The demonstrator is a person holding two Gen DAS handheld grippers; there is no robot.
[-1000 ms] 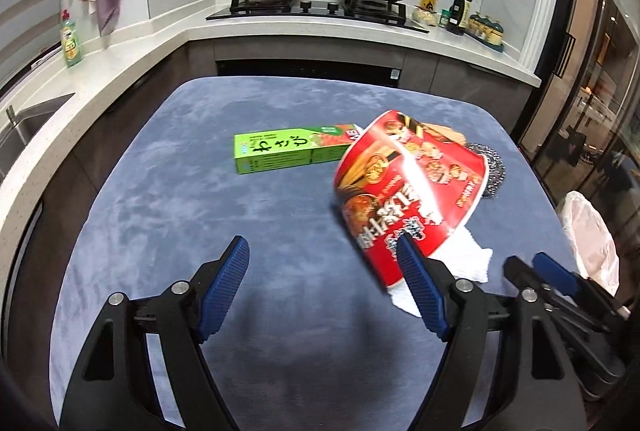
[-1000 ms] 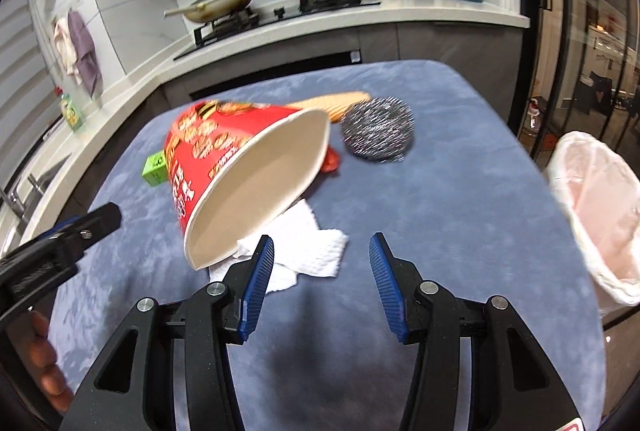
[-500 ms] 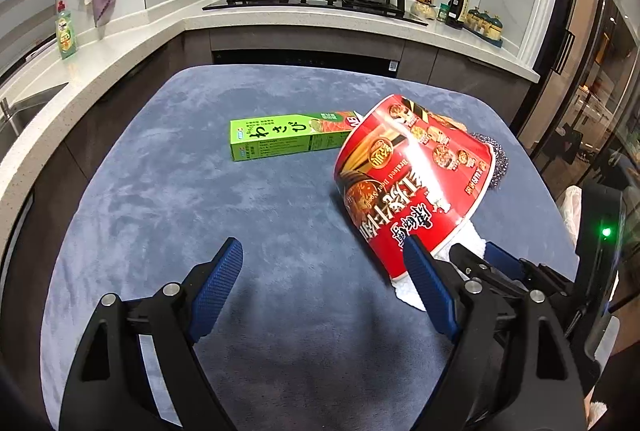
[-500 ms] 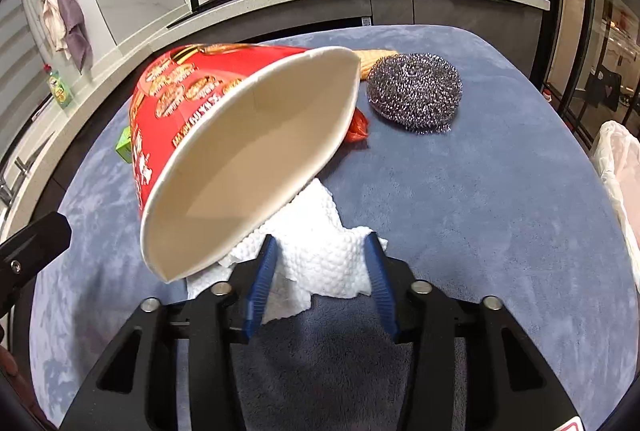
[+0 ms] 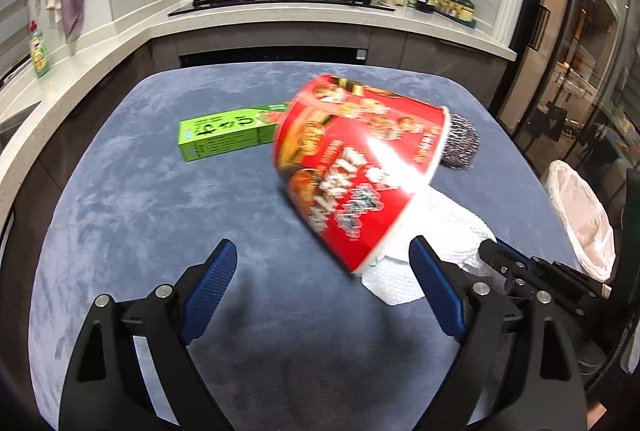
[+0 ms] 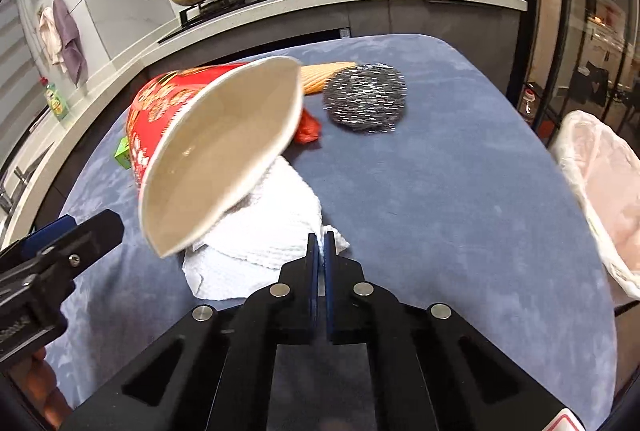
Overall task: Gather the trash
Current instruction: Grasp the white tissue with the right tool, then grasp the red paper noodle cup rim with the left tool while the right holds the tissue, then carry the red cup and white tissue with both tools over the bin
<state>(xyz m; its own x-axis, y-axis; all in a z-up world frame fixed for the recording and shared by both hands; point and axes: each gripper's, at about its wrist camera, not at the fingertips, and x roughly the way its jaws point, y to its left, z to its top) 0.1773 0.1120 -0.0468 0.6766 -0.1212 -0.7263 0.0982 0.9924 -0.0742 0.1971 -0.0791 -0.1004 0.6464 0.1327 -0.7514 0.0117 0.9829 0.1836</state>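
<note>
Since the earlier frame, the right gripper (image 6: pixel 319 243) has advanced to the paper towel (image 6: pixel 256 231) and its fingers, spread a second ago, are now pressed almost together on the towel's near edge. From the right wrist view, we see a thin fold of the white sheet caught between the blue pads.

We hold the left gripper (image 5: pixel 324 283) low over the table (image 5: pixel 140 199) with its fingers spread wide and nothing between them.

We note the red noodle cup (image 5: pixel 356 167) lying tilted on its side, its open mouth facing the right gripper and its rim resting on the paper towel. A green box (image 5: pixel 224 139) lies flat just behind the cup. A steel scourer (image 6: pixel 366 97) sits beyond the cup, with a small red scrap (image 6: pixel 308 127) between the two. A tan object (image 6: pixel 320 75) lies behind the scourer; we cannot tell what it is.

A trash bin with a pale liner (image 6: pixel 600 199) stands off the table's right edge.
</note>
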